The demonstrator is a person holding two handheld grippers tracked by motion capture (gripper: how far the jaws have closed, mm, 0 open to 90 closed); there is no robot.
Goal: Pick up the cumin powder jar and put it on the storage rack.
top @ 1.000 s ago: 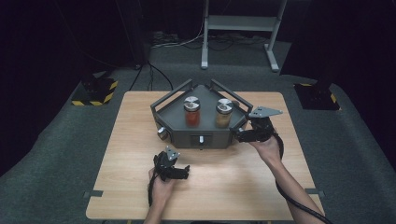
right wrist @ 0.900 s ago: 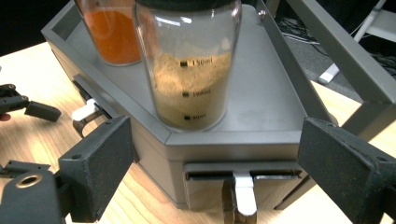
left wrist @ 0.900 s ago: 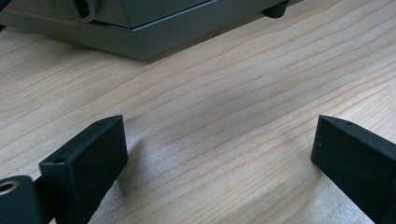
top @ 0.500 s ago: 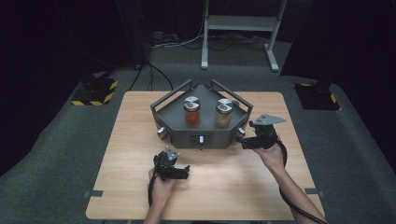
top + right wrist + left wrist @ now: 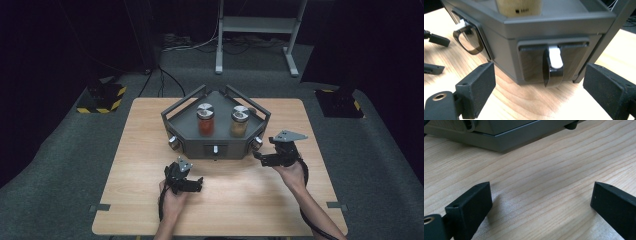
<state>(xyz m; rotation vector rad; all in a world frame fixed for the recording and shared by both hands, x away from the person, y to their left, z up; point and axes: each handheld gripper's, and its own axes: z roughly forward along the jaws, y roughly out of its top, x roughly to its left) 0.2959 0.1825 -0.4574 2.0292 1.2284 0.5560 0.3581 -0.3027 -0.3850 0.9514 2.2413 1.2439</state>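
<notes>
Grey and angular, the rack [image 5: 216, 134] sits mid-table [image 5: 125, 200] with two jars [image 5: 205, 120] standing in it. The right gripper [image 5: 539, 82] is the nearer one: its jaws are spread wide and empty, and a drawer handle [image 5: 553, 67] on the rack's right-front face lies straight ahead between them, hanging upright, not yet touched. A likely next move is closing on that handle. The left gripper [image 5: 541, 195], also spread and empty, rests on the wood well short of the rack.
</notes>
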